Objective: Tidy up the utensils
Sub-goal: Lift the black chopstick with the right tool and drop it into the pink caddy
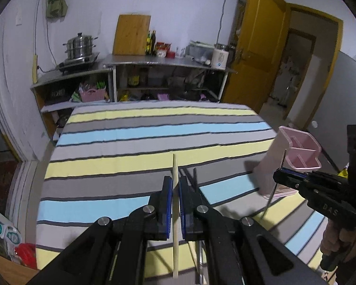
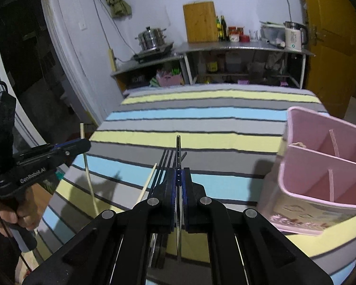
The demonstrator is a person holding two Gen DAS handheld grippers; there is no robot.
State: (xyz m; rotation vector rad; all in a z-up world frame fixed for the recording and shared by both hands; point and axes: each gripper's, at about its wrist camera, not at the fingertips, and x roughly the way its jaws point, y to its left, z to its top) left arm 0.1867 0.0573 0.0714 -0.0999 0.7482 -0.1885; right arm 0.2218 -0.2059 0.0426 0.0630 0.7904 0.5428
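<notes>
Now pale wooden chopstick [image 1: 175, 173] pinched upright in left gripper [image 1: 175, 190] jaws, above striped worktop [image 1: 130, 147]; thin metal chopstick [image 2: 178, 152] pinched in right gripper [image 2: 178, 182] jaws; pink divided holder [image 2: 320, 171] standing just right; dark chopsticks [image 2: 165, 163] lying on cloth below.

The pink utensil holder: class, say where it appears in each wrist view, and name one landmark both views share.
Left wrist view: pink utensil holder at right edge, behind the right gripper.
Right wrist view: holder large at right, on the striped cloth.
Shared landmark: wooden cutting board against the back wall.
</notes>
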